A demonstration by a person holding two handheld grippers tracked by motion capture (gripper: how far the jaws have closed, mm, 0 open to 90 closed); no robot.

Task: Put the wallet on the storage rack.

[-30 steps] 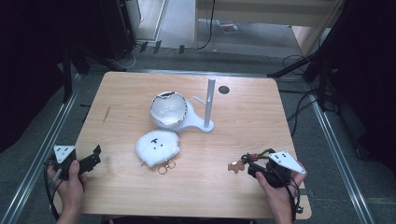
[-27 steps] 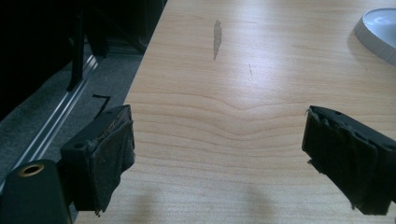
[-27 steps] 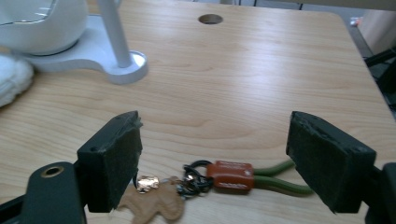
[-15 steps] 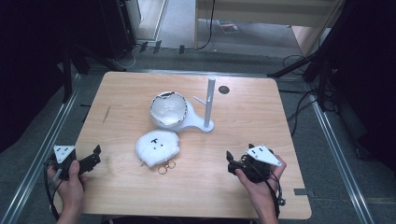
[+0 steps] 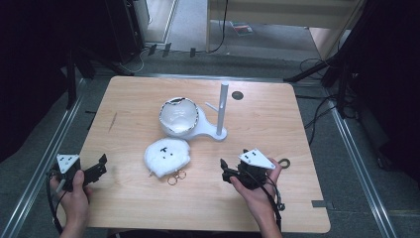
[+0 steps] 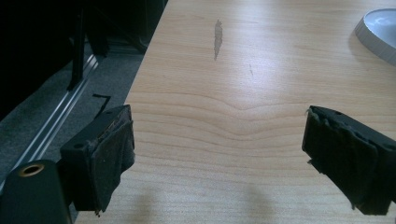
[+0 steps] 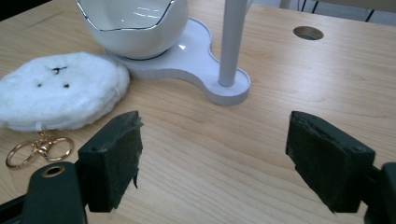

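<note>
high view: your right gripper (image 5: 225, 170) sits wide open and empty.
bare table (image 5: 208, 208) lies around it; fluffy pouch (image 5: 167, 155) to its left.

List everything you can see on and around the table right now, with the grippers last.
Fluffy keychain: one, white with gold rings, table centre.
Egg-shaped bowl: one, white, on the stand's base.
Stand: one, white post and base, beside the bowl.
Table: one, light wood, with a round hole near the far edge.
Left gripper: one, black, open, near left edge.
Right gripper: one, black, open, right of the keychain.
</note>
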